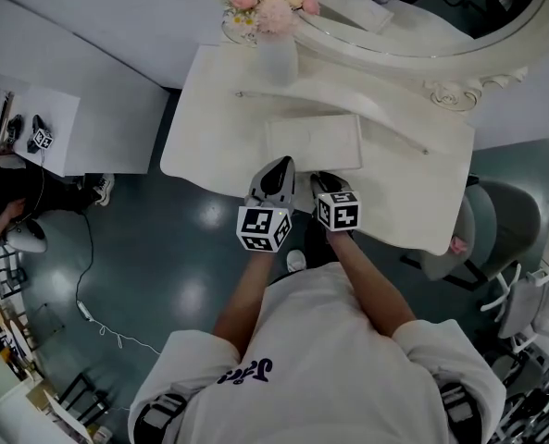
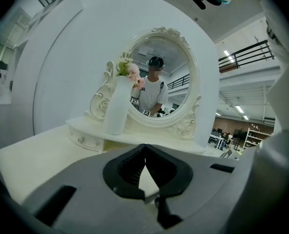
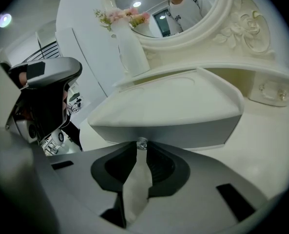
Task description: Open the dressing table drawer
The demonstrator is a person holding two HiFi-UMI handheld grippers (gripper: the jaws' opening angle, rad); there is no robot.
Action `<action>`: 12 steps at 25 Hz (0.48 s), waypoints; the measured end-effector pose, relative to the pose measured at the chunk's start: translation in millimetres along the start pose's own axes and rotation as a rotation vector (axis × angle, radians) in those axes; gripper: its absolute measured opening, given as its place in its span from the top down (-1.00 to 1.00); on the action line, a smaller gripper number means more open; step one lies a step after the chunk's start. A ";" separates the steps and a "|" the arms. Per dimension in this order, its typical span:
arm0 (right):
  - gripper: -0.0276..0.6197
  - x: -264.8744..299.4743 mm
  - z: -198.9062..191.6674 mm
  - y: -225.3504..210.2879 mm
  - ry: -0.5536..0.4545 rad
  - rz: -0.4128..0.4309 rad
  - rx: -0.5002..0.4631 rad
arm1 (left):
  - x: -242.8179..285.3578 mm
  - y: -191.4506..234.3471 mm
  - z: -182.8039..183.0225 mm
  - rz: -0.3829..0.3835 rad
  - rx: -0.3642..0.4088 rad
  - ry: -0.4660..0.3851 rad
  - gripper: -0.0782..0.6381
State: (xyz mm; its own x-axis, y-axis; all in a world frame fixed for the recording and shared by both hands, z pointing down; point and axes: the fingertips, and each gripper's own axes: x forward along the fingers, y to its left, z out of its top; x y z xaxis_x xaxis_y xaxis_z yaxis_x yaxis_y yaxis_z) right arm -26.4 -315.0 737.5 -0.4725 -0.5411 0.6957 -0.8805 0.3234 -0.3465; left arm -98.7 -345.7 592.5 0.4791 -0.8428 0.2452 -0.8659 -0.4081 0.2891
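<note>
Right gripper (image 3: 141,151) is pinching its fingers onto the small knob (image 3: 142,143) of the dressing table drawer (image 3: 173,111). The drawer is sitting dead ahead, already sticking out over the bench (image 3: 280,130). Left gripper (image 2: 144,147) is hovering just beside, fingers closed and empty. The pull is probably running straight back toward the person.

A glossy dark teal floor (image 1: 177,248) fills the head view's left; a grey chair (image 1: 505,220) stands at right, and a thin white cable (image 1: 89,285) trails at lower left.
</note>
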 end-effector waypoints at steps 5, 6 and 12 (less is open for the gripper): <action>0.70 -0.9 -0.6 -0.4 0.002 -0.007 -0.007 | -6.1 0.9 -3.6 0.007 -0.010 0.004 0.74; 0.70 -1.1 -0.8 0.1 0.001 -0.009 -0.009 | -7.3 0.7 -4.1 0.007 -0.011 0.004 0.74; 0.70 -5.5 -5.5 2.8 0.002 -0.014 -0.018 | -13.5 -2.6 -6.2 0.001 -0.008 0.007 0.74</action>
State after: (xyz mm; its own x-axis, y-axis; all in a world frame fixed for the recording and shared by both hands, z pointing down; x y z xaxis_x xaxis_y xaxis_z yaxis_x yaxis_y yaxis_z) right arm -26.0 -306.8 736.2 -0.4600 -0.5442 0.7017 -0.8863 0.3297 -0.3253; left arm -102.0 -331.1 594.2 0.4792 -0.8408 0.2516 -0.8652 -0.4044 0.2963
